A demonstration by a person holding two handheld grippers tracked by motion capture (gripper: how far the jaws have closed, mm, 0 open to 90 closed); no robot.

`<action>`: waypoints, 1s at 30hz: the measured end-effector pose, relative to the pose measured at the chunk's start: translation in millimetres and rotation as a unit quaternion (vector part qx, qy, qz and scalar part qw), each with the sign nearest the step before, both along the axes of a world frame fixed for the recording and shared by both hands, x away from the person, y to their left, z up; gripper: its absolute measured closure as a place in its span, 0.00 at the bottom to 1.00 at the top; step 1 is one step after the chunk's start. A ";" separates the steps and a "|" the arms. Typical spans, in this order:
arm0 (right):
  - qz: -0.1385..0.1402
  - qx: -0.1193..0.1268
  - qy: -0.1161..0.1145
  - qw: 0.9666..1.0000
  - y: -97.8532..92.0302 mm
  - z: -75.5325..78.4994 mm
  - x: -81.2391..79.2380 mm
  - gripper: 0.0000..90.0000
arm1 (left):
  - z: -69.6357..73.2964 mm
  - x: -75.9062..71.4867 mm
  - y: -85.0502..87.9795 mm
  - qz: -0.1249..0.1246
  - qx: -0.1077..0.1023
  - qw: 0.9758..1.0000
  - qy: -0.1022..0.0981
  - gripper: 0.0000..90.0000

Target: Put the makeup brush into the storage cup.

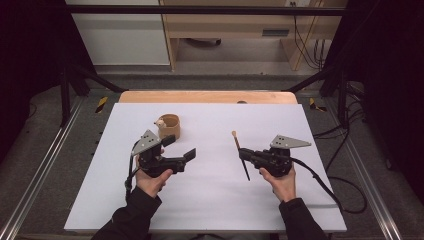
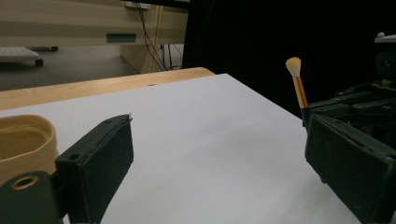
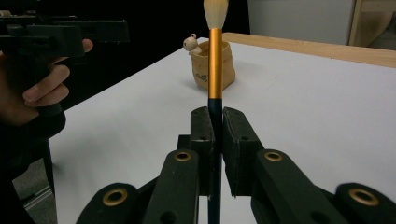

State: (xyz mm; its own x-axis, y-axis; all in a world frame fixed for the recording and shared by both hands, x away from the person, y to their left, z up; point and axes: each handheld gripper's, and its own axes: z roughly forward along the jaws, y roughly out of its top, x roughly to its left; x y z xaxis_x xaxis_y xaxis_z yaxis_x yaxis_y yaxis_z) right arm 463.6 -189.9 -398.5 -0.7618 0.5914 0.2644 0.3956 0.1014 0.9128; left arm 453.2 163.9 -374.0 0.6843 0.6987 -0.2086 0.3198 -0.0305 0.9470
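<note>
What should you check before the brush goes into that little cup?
1. Right gripper shut on the brush: ok, both pads squeeze the dark handle.
2. Bristle end free: ok, the pale tip points up, away from the jaws.
3. Cup standing with its mouth up: ok.
4. Left gripper ready to steady the cup: ok, jaws open with nothing between them, beside the cup.
5. Bare white sheet between brush and cup: ok.
6. Whether the brush slips in the grip: cannot tell.
</note>
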 end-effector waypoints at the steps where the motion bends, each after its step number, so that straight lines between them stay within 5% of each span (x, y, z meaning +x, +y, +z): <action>1: 0.001 0.001 0.000 1.000 0.3 -0.1 -0.1 0.93 | 0.6 0.9 -3.2 -0.002 -0.002 1.000 -0.001 0.08; 30: 0.013 0.028 0.006 1.000 9.5 -6.1 -1.9 0.93 | 1.3 4.8 -40.0 -0.037 -0.029 0.999 0.001 0.10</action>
State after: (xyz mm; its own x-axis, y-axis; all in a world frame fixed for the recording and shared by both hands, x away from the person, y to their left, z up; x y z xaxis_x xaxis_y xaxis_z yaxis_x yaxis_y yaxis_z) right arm 461.8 -180.4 -404.5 -0.7727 0.5561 0.3061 0.4049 0.0604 0.9124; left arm 458.1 123.8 -372.7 0.7327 0.6336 -0.2483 0.3202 0.0010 0.9473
